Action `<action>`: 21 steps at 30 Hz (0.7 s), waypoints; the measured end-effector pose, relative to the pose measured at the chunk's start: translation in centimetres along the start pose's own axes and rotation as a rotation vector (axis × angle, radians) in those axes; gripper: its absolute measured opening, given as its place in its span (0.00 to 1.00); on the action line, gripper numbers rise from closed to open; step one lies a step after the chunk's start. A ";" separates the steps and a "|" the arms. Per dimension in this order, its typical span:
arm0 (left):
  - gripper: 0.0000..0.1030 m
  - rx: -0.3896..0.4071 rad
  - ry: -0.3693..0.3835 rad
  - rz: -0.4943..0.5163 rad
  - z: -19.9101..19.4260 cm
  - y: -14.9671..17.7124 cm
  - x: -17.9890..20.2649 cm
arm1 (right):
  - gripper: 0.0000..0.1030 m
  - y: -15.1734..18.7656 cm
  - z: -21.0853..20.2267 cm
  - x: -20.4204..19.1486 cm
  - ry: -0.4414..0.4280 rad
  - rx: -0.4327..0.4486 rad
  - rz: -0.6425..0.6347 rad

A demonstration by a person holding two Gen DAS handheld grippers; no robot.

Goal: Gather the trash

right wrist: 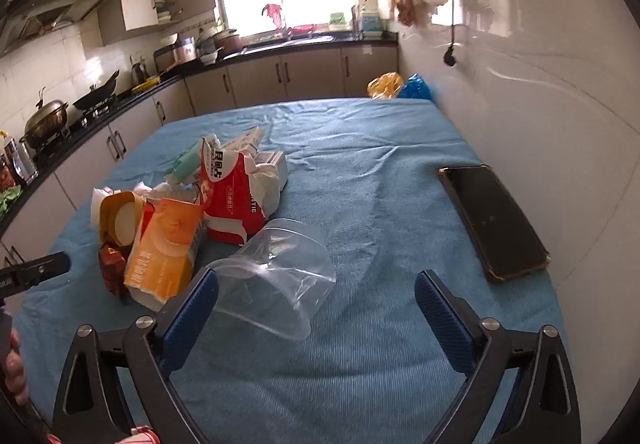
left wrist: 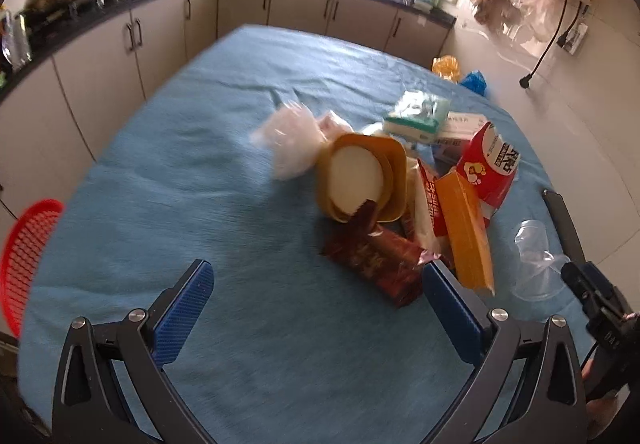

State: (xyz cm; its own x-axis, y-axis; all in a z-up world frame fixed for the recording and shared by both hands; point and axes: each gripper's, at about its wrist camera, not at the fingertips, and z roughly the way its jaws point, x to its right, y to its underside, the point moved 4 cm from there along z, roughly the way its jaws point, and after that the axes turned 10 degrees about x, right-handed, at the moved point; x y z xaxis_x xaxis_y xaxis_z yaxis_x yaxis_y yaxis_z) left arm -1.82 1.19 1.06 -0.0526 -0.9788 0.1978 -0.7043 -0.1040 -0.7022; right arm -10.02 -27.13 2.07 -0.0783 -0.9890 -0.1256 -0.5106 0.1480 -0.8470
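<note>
The table [right wrist: 360,147] carried a heap of trash [left wrist: 400,199] near its middle; a phone [right wrist: 494,219] lay well apart from the heap, by the wall; a clear plastic cup [right wrist: 272,276] lay on its side just beside the heap. The right gripper [right wrist: 316,296] stood wide open, empty, the cup partly between its fingers; the left gripper [left wrist: 316,292], equally wide and empty, faced a brown wrapper [left wrist: 376,264] at the heap's near edge. The step looked like the approach; next, each must close on its piece.
</note>
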 end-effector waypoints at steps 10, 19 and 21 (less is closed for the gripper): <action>0.97 -0.077 0.037 -0.075 4.3 0.3 2.0 | 0.61 1.1 3.1 0.4 -0.065 -0.085 -0.057; 0.45 -0.031 0.039 -0.025 2.2 1.2 3.3 | 0.30 1.8 4.2 0.2 -0.157 -0.139 -0.011; 0.29 -0.018 0.048 -0.015 1.3 1.3 3.1 | 0.29 1.7 3.8 -0.1 -0.171 -0.136 -0.008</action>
State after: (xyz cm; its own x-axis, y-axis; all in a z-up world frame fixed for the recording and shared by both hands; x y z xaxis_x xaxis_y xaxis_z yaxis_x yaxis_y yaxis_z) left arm -1.96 -2.27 -0.17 -0.0758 -0.9676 0.2409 -0.7176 -0.1148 -0.6869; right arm -7.59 -26.74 -1.30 0.0667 -0.9745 -0.2144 -0.6227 0.1273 -0.7721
